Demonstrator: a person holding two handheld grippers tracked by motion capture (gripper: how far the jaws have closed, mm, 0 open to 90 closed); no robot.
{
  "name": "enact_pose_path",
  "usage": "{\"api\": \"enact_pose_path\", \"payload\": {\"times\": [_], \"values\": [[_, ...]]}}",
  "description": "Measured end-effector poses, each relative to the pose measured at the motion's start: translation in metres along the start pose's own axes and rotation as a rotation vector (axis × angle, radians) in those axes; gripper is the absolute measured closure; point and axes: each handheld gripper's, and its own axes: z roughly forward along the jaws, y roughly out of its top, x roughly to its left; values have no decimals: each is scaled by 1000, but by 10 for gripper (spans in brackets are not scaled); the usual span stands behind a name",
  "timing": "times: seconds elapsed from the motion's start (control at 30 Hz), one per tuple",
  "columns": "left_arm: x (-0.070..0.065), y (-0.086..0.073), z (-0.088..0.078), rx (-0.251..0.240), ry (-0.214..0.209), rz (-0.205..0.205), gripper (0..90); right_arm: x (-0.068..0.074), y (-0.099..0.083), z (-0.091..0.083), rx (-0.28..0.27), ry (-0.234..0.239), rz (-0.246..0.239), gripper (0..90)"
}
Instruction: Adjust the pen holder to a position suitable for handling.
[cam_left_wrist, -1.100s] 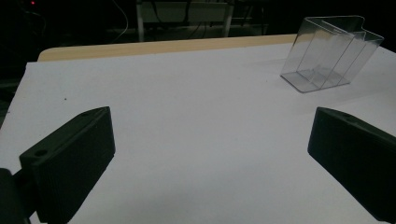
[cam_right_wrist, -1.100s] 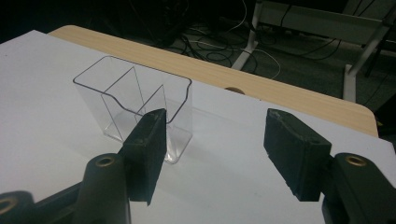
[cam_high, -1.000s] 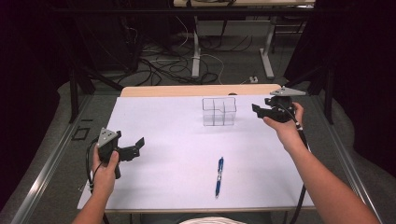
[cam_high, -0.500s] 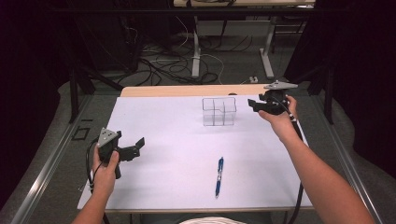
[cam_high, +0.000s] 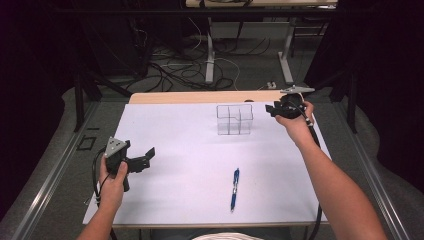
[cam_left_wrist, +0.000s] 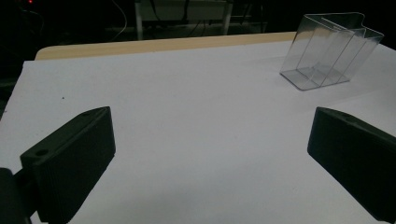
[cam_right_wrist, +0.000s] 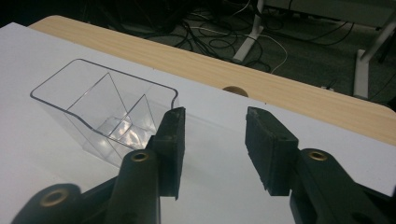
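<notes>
Organizer clear, upright at table's far side | my right gripper jaws narrowing, nothing between, just beside its wall, probably lining up a grip | left gripper wide apart, idle | pen near front edge

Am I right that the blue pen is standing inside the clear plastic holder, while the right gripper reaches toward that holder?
Not quite. The blue pen lies flat on the white table cover, well apart from the clear plastic holder, which is empty, as the high view shows. The rest holds: the right gripper is beside that holder, jaws apart with nothing between them.
</notes>
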Motion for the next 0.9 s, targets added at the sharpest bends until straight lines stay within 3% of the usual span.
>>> {"api": "enact_pose_path", "payload": {"times": [0.27, 0.53, 0.9], "values": [[0, 0, 0, 5, -1, -2, 9, -5, -3, 9, 13, 4, 21, 706], [0, -1, 1, 10, -4, -4, 10, -8, -10, 26, 65, 36, 66, 834], [1, -1, 1, 10, -2, -7, 11, -2, -15, 43, 90, 57, 57, 900]]}}
